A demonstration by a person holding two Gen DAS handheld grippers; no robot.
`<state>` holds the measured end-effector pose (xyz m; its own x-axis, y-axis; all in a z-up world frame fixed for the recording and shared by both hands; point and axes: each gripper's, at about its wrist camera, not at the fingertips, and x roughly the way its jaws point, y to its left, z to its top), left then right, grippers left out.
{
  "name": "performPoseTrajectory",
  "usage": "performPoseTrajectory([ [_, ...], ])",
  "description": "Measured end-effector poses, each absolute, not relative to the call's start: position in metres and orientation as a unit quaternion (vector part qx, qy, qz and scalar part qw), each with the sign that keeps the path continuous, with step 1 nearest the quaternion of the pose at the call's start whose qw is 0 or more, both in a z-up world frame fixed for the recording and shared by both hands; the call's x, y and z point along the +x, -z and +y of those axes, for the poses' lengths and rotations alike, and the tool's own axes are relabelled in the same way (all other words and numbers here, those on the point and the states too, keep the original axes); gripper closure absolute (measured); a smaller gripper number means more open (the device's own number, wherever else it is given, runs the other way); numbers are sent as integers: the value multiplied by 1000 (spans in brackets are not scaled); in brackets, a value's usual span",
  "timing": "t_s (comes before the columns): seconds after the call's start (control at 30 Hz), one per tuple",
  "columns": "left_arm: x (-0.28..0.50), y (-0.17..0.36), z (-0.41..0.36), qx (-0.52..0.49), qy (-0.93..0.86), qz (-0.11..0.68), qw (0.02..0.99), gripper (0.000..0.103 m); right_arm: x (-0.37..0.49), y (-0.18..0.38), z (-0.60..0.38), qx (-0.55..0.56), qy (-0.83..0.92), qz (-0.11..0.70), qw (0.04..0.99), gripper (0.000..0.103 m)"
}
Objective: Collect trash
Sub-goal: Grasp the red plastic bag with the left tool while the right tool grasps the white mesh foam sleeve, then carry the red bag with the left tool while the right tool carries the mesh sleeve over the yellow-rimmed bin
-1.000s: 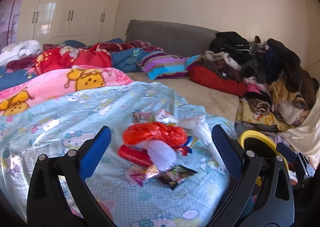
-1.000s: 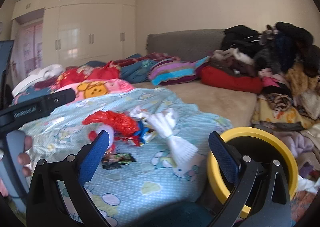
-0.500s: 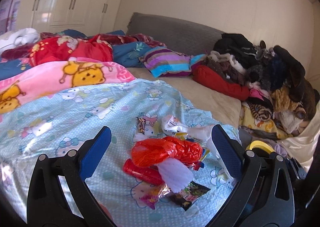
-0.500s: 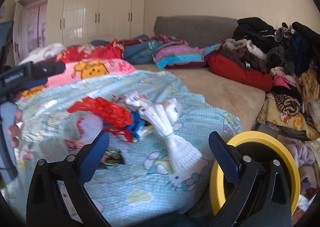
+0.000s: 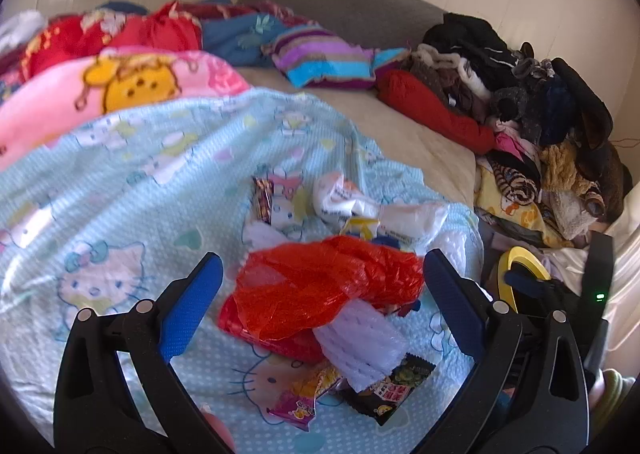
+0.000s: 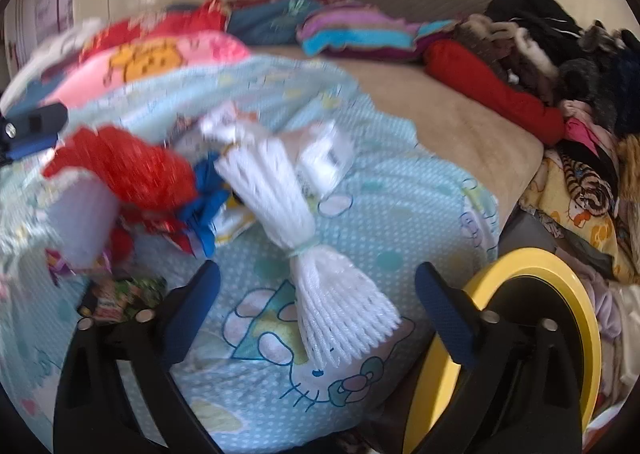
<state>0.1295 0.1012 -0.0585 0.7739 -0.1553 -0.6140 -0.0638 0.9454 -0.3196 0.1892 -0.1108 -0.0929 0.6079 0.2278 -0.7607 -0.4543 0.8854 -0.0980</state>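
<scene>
Your left gripper (image 5: 318, 294) gapes, empty, straddling the red plastic bag (image 5: 320, 290) on the blue blanket (image 5: 120, 190); your right gripper (image 6: 316, 310) is closing around the white foam net (image 6: 316, 262), not yet pinching, yellow-rimmed bin (image 6: 560, 278) waiting beside.

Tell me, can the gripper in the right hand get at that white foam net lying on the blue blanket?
Probably yes. The white foam net lies uncovered on the blue blanket, its flared end between the right gripper fingers, whose jaws are closing without pressing on it. Nothing blocks the way; the yellow-rimmed bin sits off to one side.
</scene>
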Motion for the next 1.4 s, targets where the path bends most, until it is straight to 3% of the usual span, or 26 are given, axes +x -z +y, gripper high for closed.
performPoseTrajectory([
  [0.03,130,62,103,-167,25,338,926,11,193,97,-108,-148,-193,410,879,29],
  [0.1,133,67,107,-182,30,343,921,11,197,105,-104,-148,-196,429,869,32],
  [0.13,133,70,108,-191,34,347,918,11,200,109,-103,-145,-196,436,866,40],
  [0.17,134,73,109,-198,37,351,914,11,201,113,-103,-141,-195,442,864,54],
  [0.27,135,77,108,-207,49,355,910,23,202,119,-105,-120,-191,451,864,69],
  [0.37,134,77,106,-205,55,355,911,41,193,116,-108,-96,-201,439,870,76],
  [0.53,132,75,103,-199,51,349,914,84,175,99,-112,-63,-217,414,882,80],
  [0.63,128,68,100,-189,55,336,921,93,167,95,-112,-53,-218,411,883,80],
  [1.07,112,14,73,-168,89,275,943,94,145,75,-136,18,-225,393,891,81],
  [1.4,106,9,38,-143,125,276,942,94,140,56,-173,55,-202,377,902,81],
])
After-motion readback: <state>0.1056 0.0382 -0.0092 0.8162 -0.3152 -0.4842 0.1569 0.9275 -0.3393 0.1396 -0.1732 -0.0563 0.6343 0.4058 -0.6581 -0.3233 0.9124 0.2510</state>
